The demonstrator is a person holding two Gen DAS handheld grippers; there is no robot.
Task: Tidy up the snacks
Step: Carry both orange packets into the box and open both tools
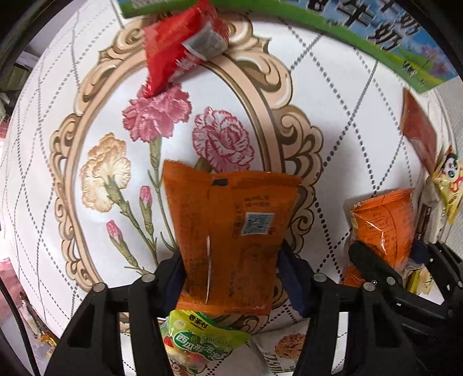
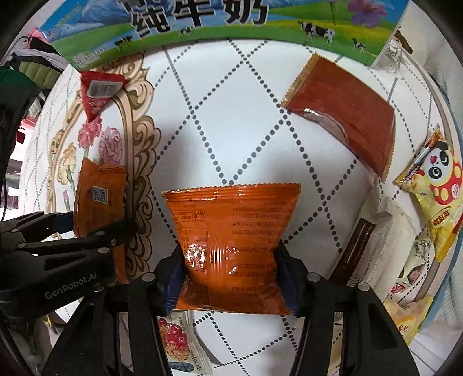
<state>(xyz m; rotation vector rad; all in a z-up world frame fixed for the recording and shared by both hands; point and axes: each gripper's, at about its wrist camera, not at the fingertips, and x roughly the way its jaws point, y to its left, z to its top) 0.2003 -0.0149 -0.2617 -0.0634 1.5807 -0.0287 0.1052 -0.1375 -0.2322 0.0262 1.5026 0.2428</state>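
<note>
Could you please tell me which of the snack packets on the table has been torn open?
The flat reddish-brown packet near the milk carton: its silver lining shows at a gaping edge; the others look sealed.

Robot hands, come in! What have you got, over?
Left gripper shut on matte orange packet. Right gripper shut on shiny orange packet. Both over the flowered tablecloth. Nothing blocking.

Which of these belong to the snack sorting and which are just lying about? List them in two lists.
In the job:
- matte orange packet, pinched in the left gripper
- glossy orange packet, pinched in the right gripper
- red packet
- brown-red pouch
- yellow panda packet
- green candy packet

Lying about:
- milk carton box
- flowered tablecloth
</note>
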